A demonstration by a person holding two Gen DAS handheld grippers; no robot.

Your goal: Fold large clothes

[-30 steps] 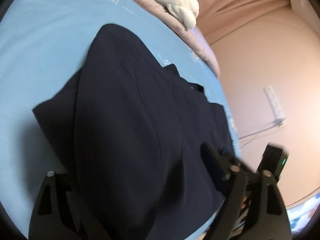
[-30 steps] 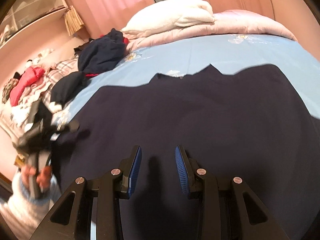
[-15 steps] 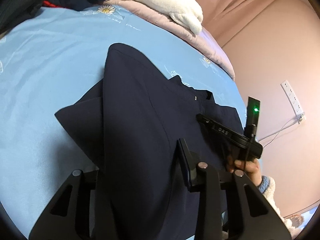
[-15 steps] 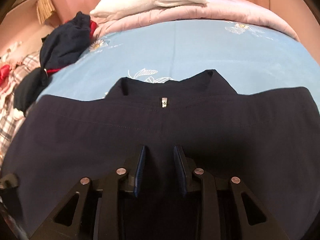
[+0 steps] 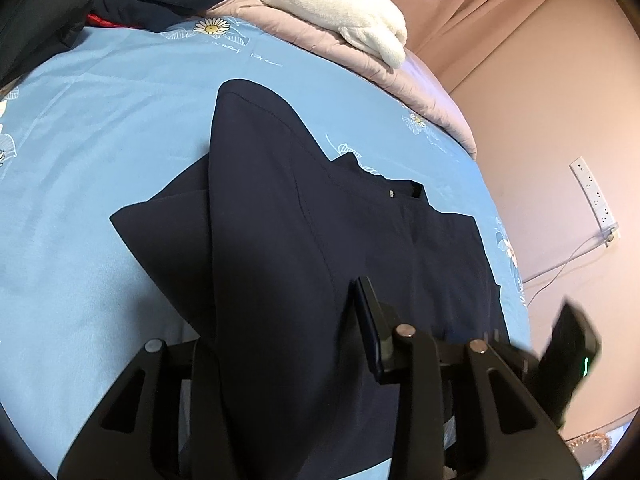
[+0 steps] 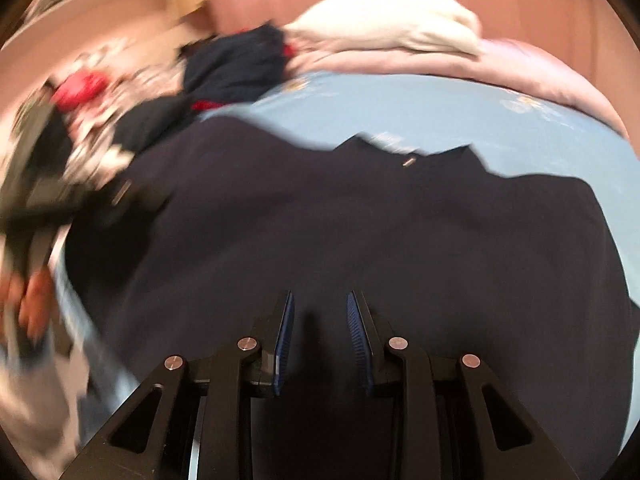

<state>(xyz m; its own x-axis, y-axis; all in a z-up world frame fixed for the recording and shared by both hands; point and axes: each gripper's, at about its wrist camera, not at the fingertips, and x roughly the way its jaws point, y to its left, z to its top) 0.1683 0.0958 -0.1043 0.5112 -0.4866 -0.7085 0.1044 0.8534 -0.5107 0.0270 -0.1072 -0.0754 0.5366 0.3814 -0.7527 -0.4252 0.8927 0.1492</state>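
Note:
A large dark navy garment (image 5: 280, 220) lies spread on the light blue bedsheet (image 5: 100, 120), collar towards the pillows. In the left wrist view a fold of it rises up between the fingers of my left gripper (image 5: 288, 340), which is shut on the cloth; the left finger is hidden behind the fabric. In the right wrist view the garment (image 6: 360, 220) fills the middle, and my right gripper (image 6: 320, 340) hovers over it with jaws apart and nothing between them. The right gripper's body also shows blurred in the left wrist view (image 5: 572, 356).
A white pillow (image 5: 340, 8) on a pink quilt (image 5: 400, 80) lies at the bed's head. A pile of dark and red clothes (image 6: 236, 64) sits at the back left. A pink wall with a power strip (image 5: 592, 192) borders the bed's right side.
My left gripper has kept lifting the garment's edge, drawing the fold over. My right gripper pulled back from the collar and its jaws opened wider; its view is motion-blurred.

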